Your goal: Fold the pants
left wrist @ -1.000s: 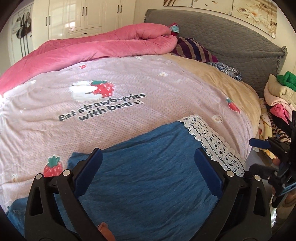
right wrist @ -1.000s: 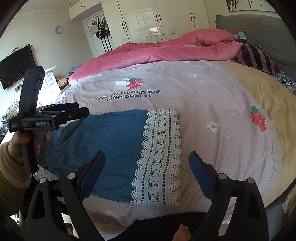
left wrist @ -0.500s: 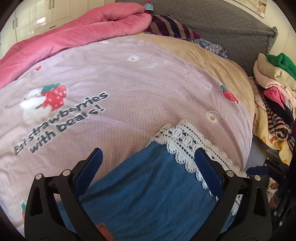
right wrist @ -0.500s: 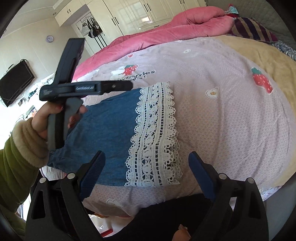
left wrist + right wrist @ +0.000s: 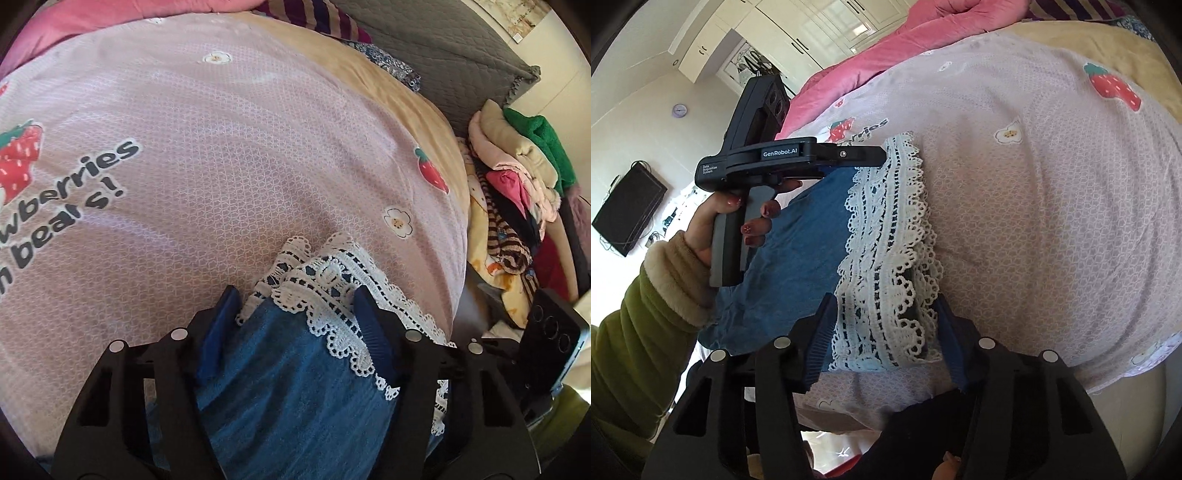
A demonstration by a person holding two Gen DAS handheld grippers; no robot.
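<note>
You stand at the near edge of the bed (image 5: 258, 155), a gripper in each hand, with the blue pants (image 5: 295, 398) spread flat on the pink strawberry blanket (image 5: 1052, 206) and their white lace hem (image 5: 886, 258) pointing off to your right. Your left gripper (image 5: 295, 317) sits at the far corner of that hem, its fingers (image 5: 218, 332) partly drawn in around the bunched lace and denim but, as far as the left wrist view shows, not yet pressed tight on the cloth. Your right gripper (image 5: 884, 332) straddles the near corner of the same lace band, fingers likewise narrowed to either side of it with a gap showing on both sides, so a firm hold cannot be claimed there either. The relation that matters is this: the pants run lengthwise from your left to your right, the hem is the end nearest both sets of fingers, and the rest of the garment trails away under and behind your left hand (image 5: 738, 218), where the waistband lies out of sight. Judging from that layout, the coming move is likely a pinch of both hem corners followed by a carry leftward along the long axis. The lace is loose and openwork, so a finger may snag or catch only one layer. A heap of clothes (image 5: 517, 177) sits beside the bed.
</note>
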